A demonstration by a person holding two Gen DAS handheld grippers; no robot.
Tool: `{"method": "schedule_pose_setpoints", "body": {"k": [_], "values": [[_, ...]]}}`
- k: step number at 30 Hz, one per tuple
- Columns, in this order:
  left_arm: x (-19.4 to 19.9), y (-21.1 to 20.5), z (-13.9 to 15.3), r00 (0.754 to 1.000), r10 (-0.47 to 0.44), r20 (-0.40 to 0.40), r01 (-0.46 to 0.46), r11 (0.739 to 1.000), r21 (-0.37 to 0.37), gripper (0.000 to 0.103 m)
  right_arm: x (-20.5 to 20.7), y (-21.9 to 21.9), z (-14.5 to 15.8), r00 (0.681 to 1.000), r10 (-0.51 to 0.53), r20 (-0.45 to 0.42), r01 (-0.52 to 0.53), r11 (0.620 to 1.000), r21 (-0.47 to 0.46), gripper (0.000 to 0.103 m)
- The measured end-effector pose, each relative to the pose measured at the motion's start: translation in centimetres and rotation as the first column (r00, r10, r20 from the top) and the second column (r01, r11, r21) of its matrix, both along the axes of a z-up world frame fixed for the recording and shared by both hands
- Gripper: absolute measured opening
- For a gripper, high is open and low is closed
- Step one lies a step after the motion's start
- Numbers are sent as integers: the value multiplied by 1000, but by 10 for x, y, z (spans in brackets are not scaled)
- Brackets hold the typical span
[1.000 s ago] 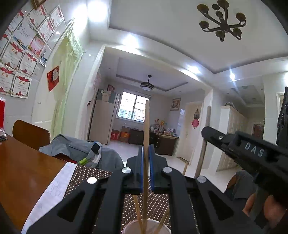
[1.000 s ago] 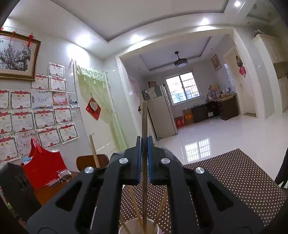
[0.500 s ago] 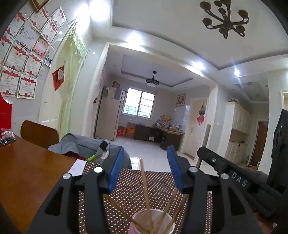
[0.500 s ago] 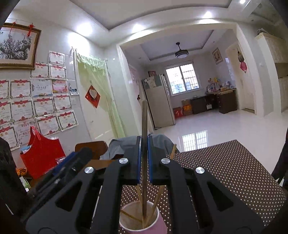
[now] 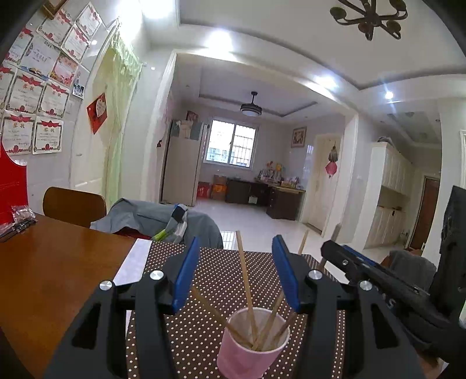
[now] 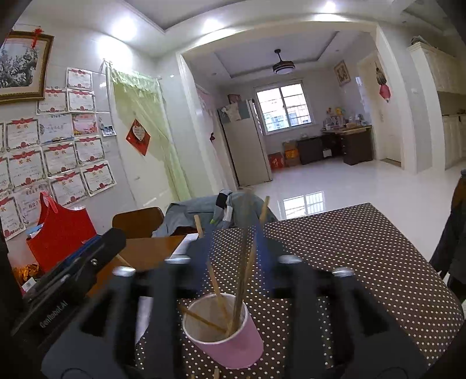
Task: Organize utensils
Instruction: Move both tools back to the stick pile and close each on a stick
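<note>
left gripper (image 5: 233, 274) standing open, empty | right gripper (image 6: 236, 253) just opening, releasing chopstick (image 6: 243, 280) into pink cup (image 6: 224, 344) | utensils now gathering upright

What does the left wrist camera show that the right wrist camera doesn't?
Only the left wrist view shows the chandelier and the white cabinets reaching the floor. Only the right wrist view shows the framed picture and the whole red bag. Both show the pink cup of chopsticks on the dotted mat, the certificates, and both tools, left and right, open, their jaws just opened off the chopsticks.
</note>
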State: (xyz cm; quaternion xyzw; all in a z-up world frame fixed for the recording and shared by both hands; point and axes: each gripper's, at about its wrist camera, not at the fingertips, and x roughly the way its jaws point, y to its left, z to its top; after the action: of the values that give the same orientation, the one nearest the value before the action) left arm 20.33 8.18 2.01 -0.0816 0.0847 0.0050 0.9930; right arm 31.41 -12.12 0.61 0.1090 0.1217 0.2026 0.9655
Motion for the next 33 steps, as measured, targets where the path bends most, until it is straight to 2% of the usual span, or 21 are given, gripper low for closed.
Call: {"method": "schedule_pose_setpoints", "body": {"k": [6,11,14,17,18,20,24,27,30,32,33], "values": [[-12,-4,0,999,-13,-31,13,1000,8,54,-17,-5,1,1000,-6,16,7,1000,-28,51],[-25,-13,-5,995,-36,-88,39,998,39,55,-30,-17,-1,1000,-9,-3,9,999,-44,51],[-29,-20,-13,985,-61,-159,71,996,58,55,-38,-26,-9,999,-11,-30,9,998,-70,51],[-31,-30,-26,961,-83,-265,112,989,95,55,-44,-36,-22,997,-9,-77,1,995,-105,51],[-31,-33,-31,949,-83,-305,122,987,109,55,-45,-37,-25,995,-3,-101,-9,993,-119,51],[-29,-39,-45,909,-92,-406,160,977,139,55,-48,-40,-35,990,2,-143,-24,988,-150,51],[-30,-42,-74,844,-84,-531,184,973,138,55,-53,-42,-57,973,20,-232,-71,975,-213,51],[-26,-37,-97,771,-92,-630,186,979,85,55,-55,-43,-73,954,38,-297,-110,967,-229,51],[-21,-31,-114,711,-103,-696,179,983,37,55,-56,-43,-87,934,49,-355,-145,958,-248,51],[-17,-26,-127,662,-149,-734,182,983,-35,55,-57,-43,-94,921,59,-386,-167,953,-252,51],[-16,-25,-132,648,-164,-744,178,982,-62,55,-58,-44,-97,914,63,-400,-176,952,-251,51]]}}
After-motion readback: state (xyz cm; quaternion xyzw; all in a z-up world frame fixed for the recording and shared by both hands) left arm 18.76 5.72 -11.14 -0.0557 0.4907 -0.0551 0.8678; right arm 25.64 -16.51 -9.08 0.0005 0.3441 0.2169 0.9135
